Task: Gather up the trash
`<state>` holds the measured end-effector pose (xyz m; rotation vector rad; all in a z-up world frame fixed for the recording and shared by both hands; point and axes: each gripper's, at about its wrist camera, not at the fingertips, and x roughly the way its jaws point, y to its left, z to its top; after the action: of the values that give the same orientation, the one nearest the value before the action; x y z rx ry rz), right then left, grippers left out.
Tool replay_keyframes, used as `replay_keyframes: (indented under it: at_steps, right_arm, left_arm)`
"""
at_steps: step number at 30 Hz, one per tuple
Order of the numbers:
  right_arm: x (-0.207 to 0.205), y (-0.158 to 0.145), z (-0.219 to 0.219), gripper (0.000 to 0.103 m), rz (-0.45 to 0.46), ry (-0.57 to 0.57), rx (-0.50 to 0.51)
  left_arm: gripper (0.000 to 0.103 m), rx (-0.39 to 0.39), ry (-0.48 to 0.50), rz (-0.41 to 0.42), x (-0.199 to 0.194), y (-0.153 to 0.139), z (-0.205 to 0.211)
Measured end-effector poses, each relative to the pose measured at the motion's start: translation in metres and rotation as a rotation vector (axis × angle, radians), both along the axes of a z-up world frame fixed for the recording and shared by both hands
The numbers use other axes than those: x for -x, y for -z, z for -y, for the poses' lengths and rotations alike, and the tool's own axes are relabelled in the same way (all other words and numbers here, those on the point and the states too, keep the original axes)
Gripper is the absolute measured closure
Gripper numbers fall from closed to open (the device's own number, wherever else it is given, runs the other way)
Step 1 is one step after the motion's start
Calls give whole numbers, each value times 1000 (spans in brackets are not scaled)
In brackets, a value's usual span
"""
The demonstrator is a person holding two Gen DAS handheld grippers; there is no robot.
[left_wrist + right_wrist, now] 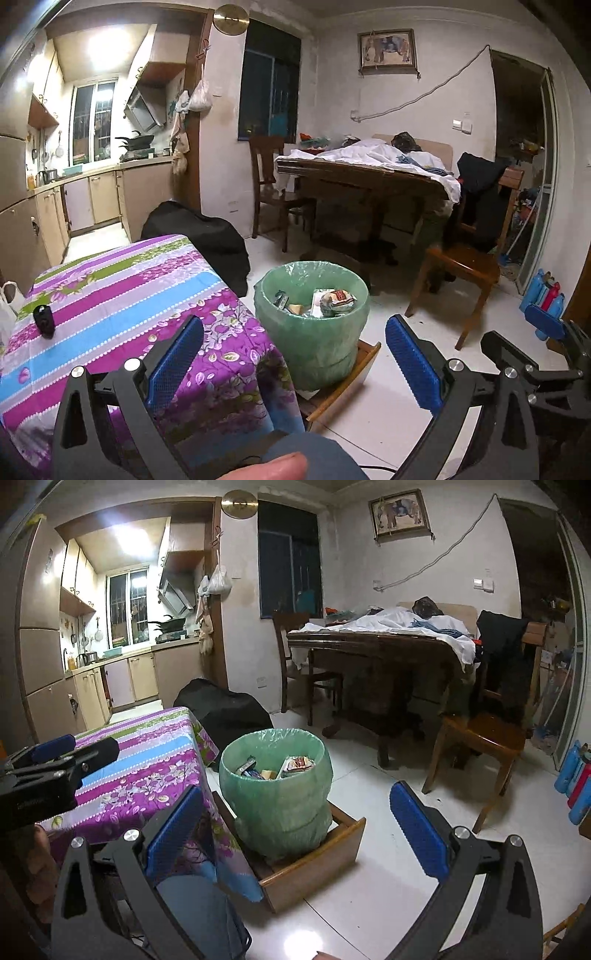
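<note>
While both the left gripper (293,363) and right gripper (295,832) hang spread apart and empty, the trash (325,299) sits inside the green-lined bin (314,343) beside the counter (110,295).

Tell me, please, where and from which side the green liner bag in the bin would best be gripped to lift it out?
Probably the folded-over rim of the green liner bag, from above. The film wraps loosely over the bin's lip, so one finger could slip inside the mouth and one outside. The right gripper, open and nearest, seems best placed; trash sits well below the rim.
</note>
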<state>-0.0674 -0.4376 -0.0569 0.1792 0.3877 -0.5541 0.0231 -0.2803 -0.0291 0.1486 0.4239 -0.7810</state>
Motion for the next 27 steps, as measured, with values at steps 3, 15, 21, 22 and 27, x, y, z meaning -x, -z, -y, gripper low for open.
replay_keyframes:
  at_steps: [3,15,21,22,27]
  right_arm:
    - [4,2,-3,5,4,4,-3]
    - [7,4,-5,5,10,11,-1]
    - [10,4,-7,5,31,12,1]
    - [11,4,-7,5,34,13,1]
    - [14,3,-9,5,55,22,14]
  left_arm:
    - [5,-6,0,20,12,0,-6]
    - [5,-15,0,41,11,-1,-2]
    - [5,-19,-7,49,10,-1,-2]
    - [5,-22,-8,49,10,0,-1]
    - [5,-22,-4,51,8,-1,0]
